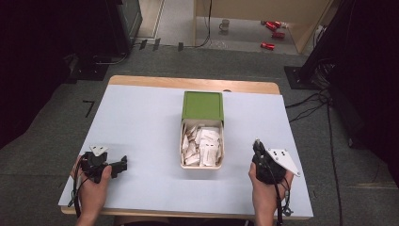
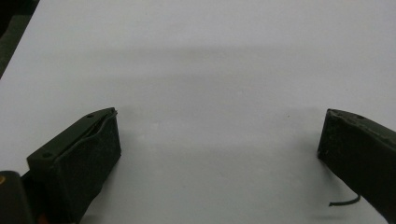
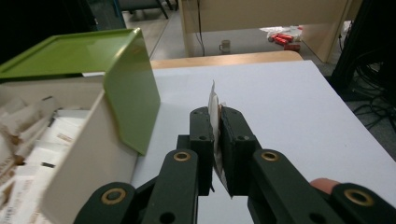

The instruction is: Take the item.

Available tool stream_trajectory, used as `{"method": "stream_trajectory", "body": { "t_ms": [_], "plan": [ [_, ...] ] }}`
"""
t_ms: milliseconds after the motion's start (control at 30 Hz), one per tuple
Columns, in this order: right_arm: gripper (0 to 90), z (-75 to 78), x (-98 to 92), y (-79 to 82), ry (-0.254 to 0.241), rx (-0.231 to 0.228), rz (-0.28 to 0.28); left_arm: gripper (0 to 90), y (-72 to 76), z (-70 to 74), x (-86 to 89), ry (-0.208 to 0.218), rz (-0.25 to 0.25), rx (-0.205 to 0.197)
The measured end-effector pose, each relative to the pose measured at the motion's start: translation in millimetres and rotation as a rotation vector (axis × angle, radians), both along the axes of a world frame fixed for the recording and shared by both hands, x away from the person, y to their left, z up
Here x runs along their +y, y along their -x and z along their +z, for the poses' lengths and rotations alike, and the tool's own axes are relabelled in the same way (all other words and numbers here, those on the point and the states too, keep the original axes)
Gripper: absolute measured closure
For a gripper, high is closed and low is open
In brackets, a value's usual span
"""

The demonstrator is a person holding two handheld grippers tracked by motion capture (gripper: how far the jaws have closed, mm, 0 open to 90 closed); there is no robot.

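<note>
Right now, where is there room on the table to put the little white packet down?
Bare table lies left of the box, up to the left gripper. A narrower patch lies between the box and the right gripper, whose jaws pinch the packet. Inside the box it is crowded.

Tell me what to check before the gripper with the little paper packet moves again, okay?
1. Right gripper shut on the packet: ok.
2. Packet out of the box: ok.
3. Green lid slid back, box open: ok.
4. Left gripper open with nothing between its jaws: ok.
5. Bare table to set the packet on: ok.
6. Packet undamaged: cannot tell.
</note>
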State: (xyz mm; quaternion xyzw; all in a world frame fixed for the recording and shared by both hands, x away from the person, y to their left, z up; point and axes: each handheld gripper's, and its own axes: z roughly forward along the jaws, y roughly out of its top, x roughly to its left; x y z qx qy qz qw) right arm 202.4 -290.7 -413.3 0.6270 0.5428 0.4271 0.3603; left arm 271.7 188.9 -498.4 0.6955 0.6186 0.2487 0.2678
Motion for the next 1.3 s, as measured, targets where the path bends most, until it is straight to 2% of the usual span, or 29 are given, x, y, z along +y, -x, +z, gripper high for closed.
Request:
{"method": "stream_trajectory", "body": {
  "t_ms": [633, 1100, 1300],
  "plan": [
    [84.4, -47.8, -20.0, -14.5, 0.009, 0.095, -0.058, 0.0, 0.0, 0.0, 0.0, 0.0, 0.0, 0.0],
    [82.9, -71.7, -21.5, -18.3, 0.026, 0.147, -0.059, 0.0, 0.0, 0.0, 0.0, 0.0, 0.0, 0.0],
    [80.0, -73.8, -17.5, -18.8, 0.031, 0.159, -0.036, 0.0, 0.0, 0.0, 0.0, 0.0, 0.0, 0.0]
  ]
}}
